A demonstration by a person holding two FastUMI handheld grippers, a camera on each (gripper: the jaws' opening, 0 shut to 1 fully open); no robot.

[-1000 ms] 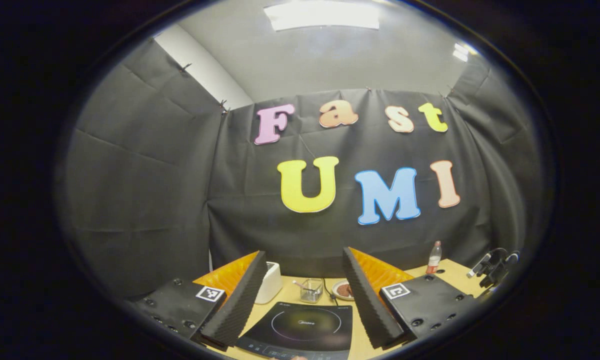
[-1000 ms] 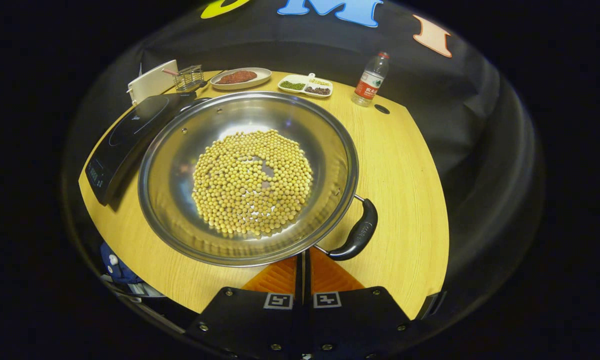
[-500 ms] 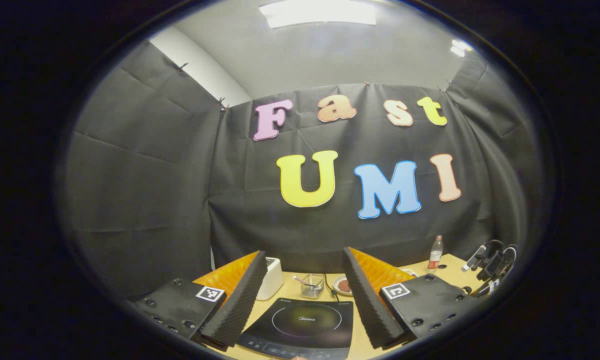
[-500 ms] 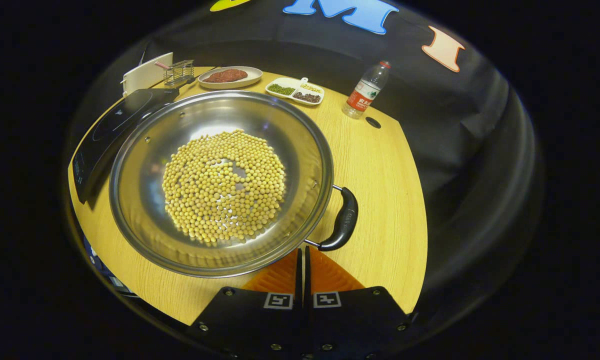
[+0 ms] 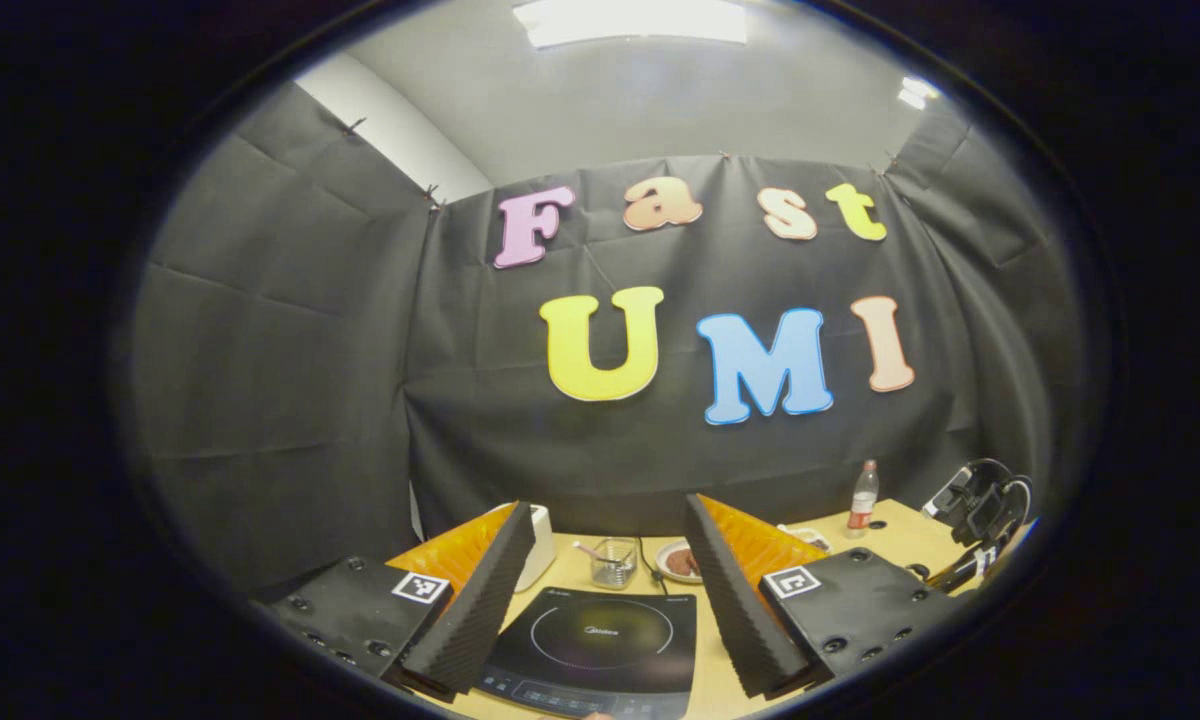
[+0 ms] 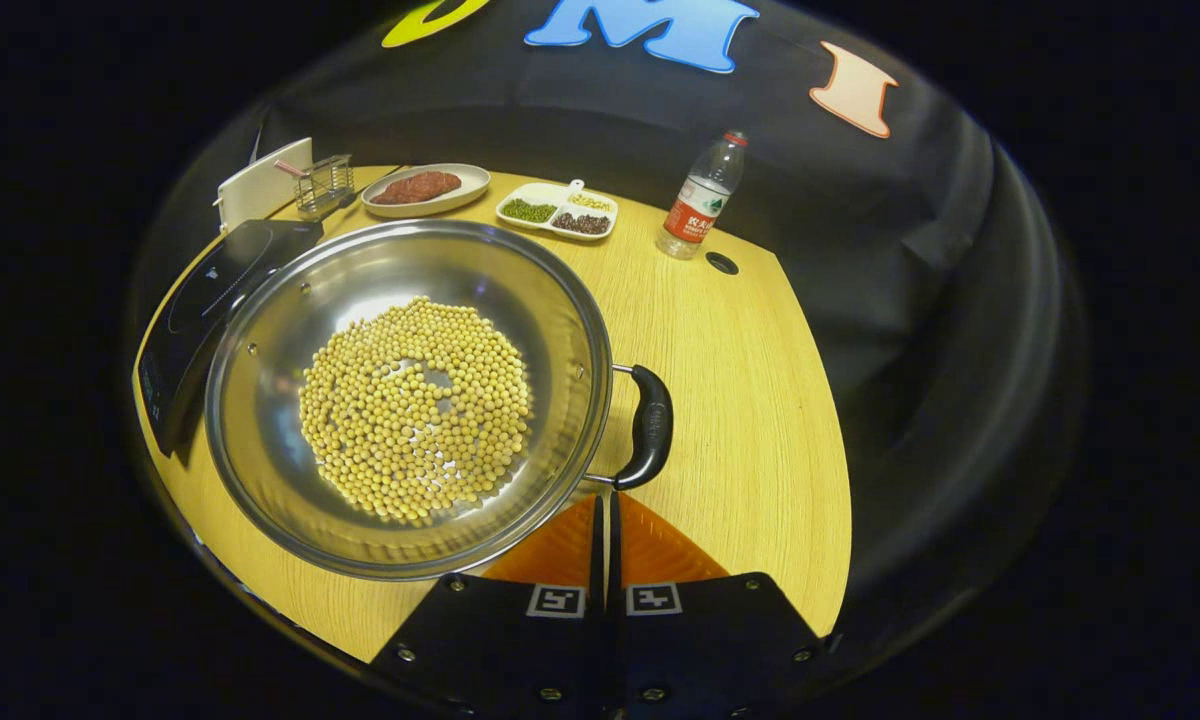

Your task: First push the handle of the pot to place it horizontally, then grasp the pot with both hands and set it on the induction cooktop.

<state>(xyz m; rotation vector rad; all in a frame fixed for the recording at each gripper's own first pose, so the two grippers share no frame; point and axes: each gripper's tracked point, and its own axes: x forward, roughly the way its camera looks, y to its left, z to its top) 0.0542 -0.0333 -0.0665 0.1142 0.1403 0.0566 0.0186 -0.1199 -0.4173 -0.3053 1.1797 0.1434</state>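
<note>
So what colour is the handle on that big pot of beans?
Black, on a silver steel pot; the handle shows best in the right gripper view.

Screwed black gripper housings (image 6: 605, 640) with square coded markers.

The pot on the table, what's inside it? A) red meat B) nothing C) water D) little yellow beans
D: in the right gripper view the pot holds a heap of small round yellow beans spread over its bottom.
</note>
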